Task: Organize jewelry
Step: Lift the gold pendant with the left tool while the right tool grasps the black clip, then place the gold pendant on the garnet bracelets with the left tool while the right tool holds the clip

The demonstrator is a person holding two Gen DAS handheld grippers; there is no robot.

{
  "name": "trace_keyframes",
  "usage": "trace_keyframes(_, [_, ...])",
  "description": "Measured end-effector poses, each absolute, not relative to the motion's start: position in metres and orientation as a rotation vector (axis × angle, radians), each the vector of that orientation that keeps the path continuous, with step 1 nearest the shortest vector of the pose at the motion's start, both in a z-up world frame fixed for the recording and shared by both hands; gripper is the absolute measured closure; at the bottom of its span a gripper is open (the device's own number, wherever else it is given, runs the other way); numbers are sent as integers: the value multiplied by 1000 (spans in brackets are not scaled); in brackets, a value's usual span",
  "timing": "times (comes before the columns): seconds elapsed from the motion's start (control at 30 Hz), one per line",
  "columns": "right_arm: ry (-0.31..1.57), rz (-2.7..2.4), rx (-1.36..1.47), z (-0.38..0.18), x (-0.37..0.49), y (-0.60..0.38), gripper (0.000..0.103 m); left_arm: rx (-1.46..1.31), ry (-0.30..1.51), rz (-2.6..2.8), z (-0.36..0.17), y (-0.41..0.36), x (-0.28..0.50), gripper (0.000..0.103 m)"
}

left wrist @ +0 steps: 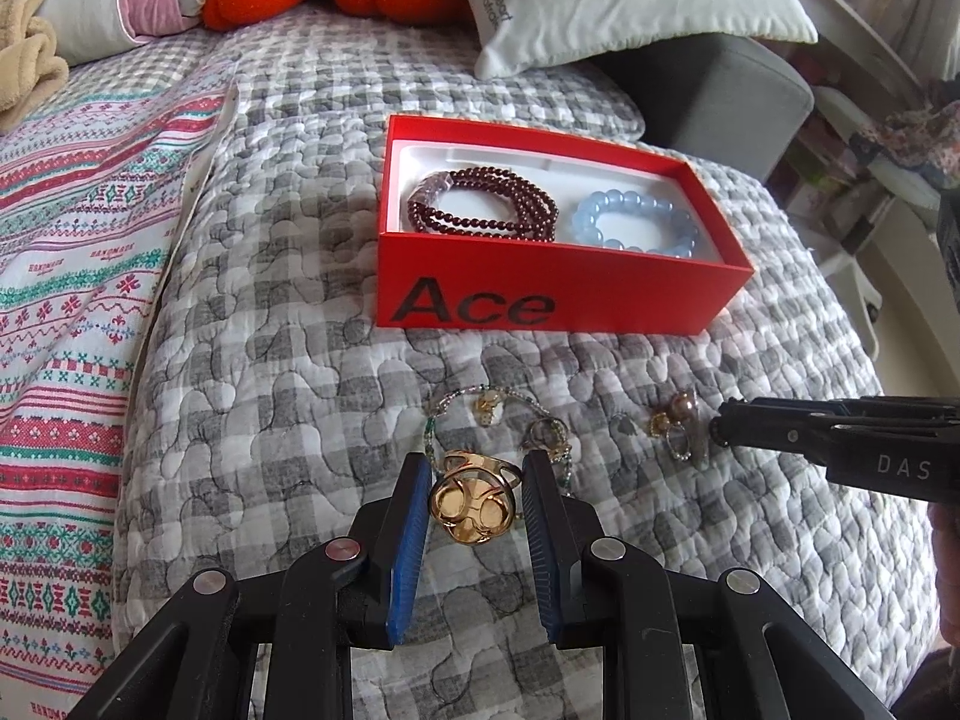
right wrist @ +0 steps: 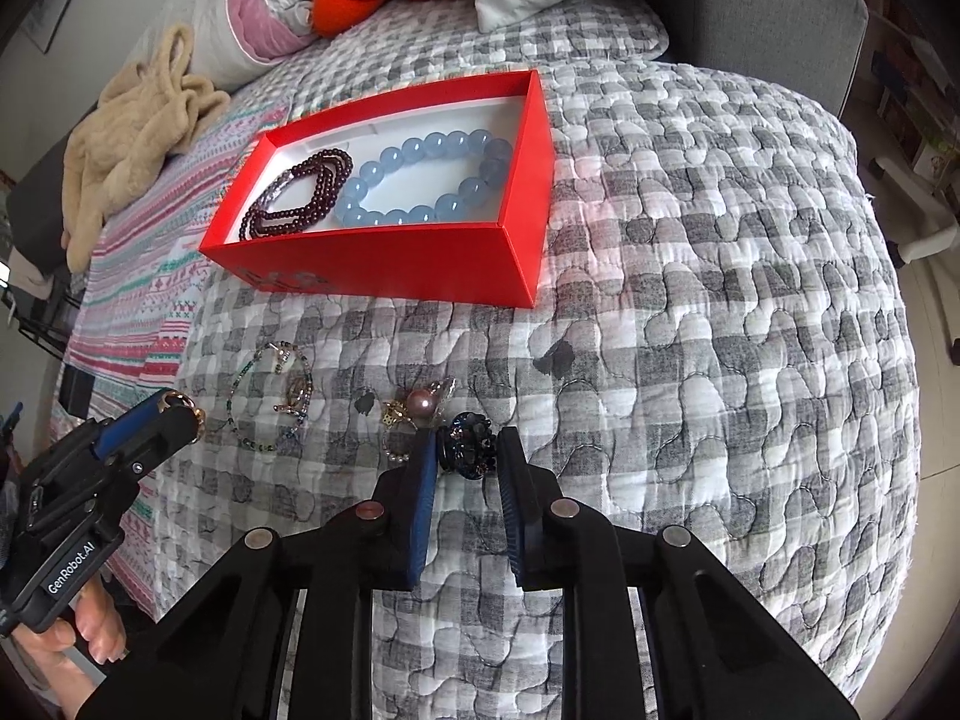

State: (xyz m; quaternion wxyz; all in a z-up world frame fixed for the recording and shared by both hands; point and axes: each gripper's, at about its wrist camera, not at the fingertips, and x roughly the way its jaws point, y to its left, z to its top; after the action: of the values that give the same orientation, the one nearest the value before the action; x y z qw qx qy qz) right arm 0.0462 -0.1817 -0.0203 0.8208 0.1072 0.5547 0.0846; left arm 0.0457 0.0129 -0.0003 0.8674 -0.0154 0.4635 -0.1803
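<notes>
Jewelry lies on a grey checked quilt (left wrist: 288, 276) over a bed. Left hand-held gripper (left wrist: 477, 495) is closed on a gold ring (left wrist: 474, 498), its blue pads pressing both sides. Right hand-held gripper (right wrist: 465, 456) holds a dark blue ornament (right wrist: 467, 444) between its pads. Beyond them stands a red box (left wrist: 558, 294) marked "Ace", open, with a dark red bead bracelet (left wrist: 480, 204) and a pale blue bead bracelet (left wrist: 636, 222) side by side inside. On the quilt between box and grippers lie a green bead chain (right wrist: 264, 396) and a small cluster with a pink pearl (right wrist: 423, 402).
</notes>
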Motion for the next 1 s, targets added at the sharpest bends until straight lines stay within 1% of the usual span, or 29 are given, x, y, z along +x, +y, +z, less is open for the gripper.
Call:
trace_keyframes(0.27, [1137, 177, 238, -3, 35, -190, 81, -42, 942, -373, 8, 11, 45, 78])
trace_keyframes(0.47, [1083, 178, 236, 16, 32, -190, 81, -49, 879, -367, 22, 7, 49, 78])
trace_keyframes(0.7, [1015, 176, 245, 36, 41, -188, 81, -77, 831, -332, 31, 1, 64, 78])
trace_keyframes(1.0, [956, 188, 282, 43, 58, -188, 81, -65, 750, -297, 33, -13, 84, 78])
